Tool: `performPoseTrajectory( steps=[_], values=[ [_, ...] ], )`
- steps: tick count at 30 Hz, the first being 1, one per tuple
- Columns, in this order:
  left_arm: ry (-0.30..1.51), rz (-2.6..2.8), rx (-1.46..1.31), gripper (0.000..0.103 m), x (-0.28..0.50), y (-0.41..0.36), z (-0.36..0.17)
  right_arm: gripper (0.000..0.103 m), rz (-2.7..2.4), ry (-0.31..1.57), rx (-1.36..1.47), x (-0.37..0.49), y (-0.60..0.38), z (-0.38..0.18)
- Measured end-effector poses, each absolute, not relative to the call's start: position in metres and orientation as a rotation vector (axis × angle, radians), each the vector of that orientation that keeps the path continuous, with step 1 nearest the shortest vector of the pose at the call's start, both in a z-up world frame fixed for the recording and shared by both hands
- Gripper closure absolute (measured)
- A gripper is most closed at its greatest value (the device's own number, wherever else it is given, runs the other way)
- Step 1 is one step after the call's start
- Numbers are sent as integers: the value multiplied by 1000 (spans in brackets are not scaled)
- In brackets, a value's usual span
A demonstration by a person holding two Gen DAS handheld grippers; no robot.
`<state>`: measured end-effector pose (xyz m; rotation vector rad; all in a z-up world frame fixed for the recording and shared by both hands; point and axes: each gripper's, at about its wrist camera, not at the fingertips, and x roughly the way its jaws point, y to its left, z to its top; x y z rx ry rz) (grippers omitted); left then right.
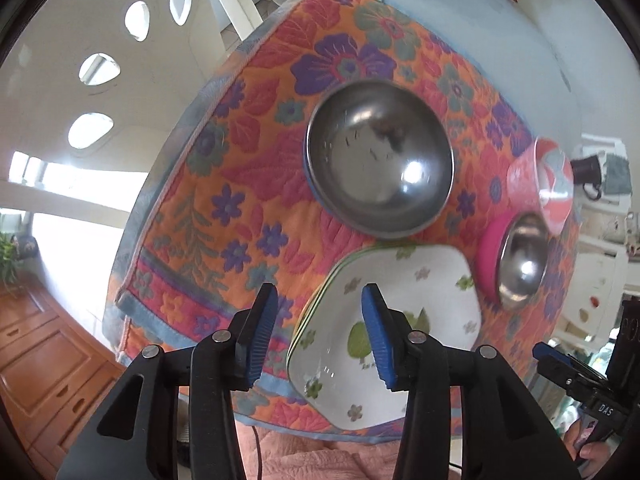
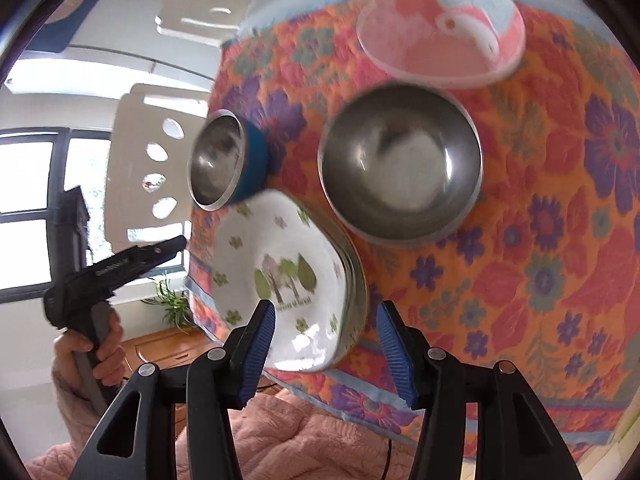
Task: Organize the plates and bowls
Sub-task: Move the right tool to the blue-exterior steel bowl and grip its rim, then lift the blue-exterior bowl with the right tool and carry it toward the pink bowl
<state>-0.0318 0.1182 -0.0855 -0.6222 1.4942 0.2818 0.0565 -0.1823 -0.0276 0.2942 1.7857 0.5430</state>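
Left wrist view: left gripper [image 1: 318, 332] open, empty, above stacked square plates [image 1: 404, 280]; steel bowl [image 1: 380, 160] just beyond stack. Right gripper [image 2: 326, 350] also open, empty; plates nested, likely to save table [image 1: 248, 152] space.

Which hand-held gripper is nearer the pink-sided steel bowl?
Right. The right hand-held gripper hangs over the plate stack's edge beside the pink-sided steel bowl; the left hand-held gripper is over the stack's far edge.
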Motion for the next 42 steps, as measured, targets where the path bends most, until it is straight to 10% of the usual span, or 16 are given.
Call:
performPoseTrajectory(
  steps=[10, 25, 36, 42],
  values=[
    [1407, 265, -649, 54, 6, 147, -91, 47, 735, 1701, 221, 131, -75, -13],
    [1481, 207, -671, 70, 23, 137, -153, 50, 706, 1880, 55, 140, 9, -133],
    [1483, 207, -621, 86, 27, 125, -166, 83, 682, 1892, -28, 133, 12, -159],
    [1457, 208, -602, 86, 24, 125, -152, 84, 703, 1846, -50, 134, 8, -146]
  ],
)
